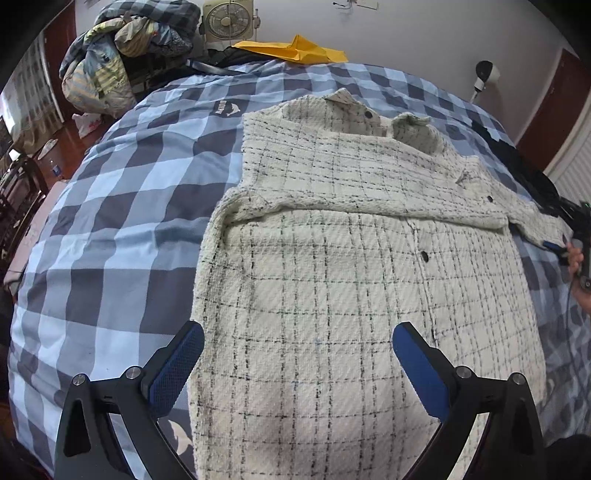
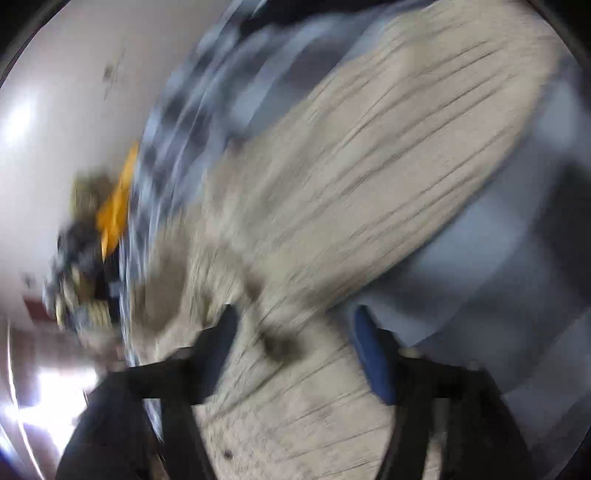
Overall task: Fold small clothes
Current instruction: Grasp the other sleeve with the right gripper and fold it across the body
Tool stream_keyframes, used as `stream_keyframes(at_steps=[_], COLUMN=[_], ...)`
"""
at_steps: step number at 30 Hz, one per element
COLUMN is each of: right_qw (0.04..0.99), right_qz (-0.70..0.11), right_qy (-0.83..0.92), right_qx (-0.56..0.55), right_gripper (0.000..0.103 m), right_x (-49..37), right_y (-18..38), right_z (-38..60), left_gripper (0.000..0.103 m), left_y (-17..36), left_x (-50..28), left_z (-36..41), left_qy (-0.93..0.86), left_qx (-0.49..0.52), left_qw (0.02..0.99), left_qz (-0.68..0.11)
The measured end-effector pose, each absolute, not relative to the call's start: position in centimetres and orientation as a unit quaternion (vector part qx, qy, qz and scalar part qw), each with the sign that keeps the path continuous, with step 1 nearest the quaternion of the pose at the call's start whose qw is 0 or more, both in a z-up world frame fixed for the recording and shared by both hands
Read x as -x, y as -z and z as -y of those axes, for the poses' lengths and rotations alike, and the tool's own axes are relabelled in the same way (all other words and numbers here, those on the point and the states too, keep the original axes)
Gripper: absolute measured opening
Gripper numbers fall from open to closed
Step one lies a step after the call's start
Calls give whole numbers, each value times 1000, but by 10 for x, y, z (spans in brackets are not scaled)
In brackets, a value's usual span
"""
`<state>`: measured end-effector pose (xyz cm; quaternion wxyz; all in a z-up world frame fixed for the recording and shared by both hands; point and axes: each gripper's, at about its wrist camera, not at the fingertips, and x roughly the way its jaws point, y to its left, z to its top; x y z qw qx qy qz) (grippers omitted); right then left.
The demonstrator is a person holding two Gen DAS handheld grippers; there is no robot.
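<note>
On the bed's checked quilt [image 1: 110, 221] the cream plaid jacket [image 1: 332, 277] lies flat, one sleeve folded across its chest. The left tool [image 1: 297, 345] hovers released over the hem, angled steeply down. The right tool [image 2: 295, 332], blurred, straddles the fabric with jaws apart, nothing pinched. A hasty pull there could drag the folded sleeve loose.

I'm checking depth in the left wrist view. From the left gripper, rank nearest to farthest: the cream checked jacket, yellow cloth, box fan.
1. Cream checked jacket, right below the left gripper.
2. Yellow cloth, at the bed's far edge.
3. Box fan, just behind, against the wall.
</note>
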<state>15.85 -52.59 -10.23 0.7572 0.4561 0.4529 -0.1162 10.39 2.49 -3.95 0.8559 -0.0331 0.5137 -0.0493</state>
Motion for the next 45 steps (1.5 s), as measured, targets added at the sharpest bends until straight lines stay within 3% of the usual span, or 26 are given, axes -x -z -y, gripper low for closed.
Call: stream_keyframes(at_steps=[10,21,22,25,28,37,45], right_qw=[764,748,748,764,787,848,928], right_qz=[-368,-396,-401,-396,-368,-313,-251], right_qy=[272,295,302,316,313,269,143], right_qx=[-454,-443,-434,-400,-385,-334,-236], right_gripper=[73,73,70,24,15,14,14], right_x=[-72,-122,-126,-131,-119,-109,-135], right_y=[95,116,117,109,93,-18,-149], right_z=[686,710,707,699,692,641,500], left_gripper=[103,103,103,103,103,103,103], left_y=[43,51,53,57,55,27,0], left_x=[-108,-119,-120,-121,-118,-106,-91], left_z=[-8,7,8,11,13,-3,-30], left_qy=[40,32,32,30,29,34,45], left_qx=[-13,-40,-43,-55,-69,-34,25], left_qw=[861,856,855,854,857,876,889], left_qz=[-506,-514,-515,-517,-509,-480,-455])
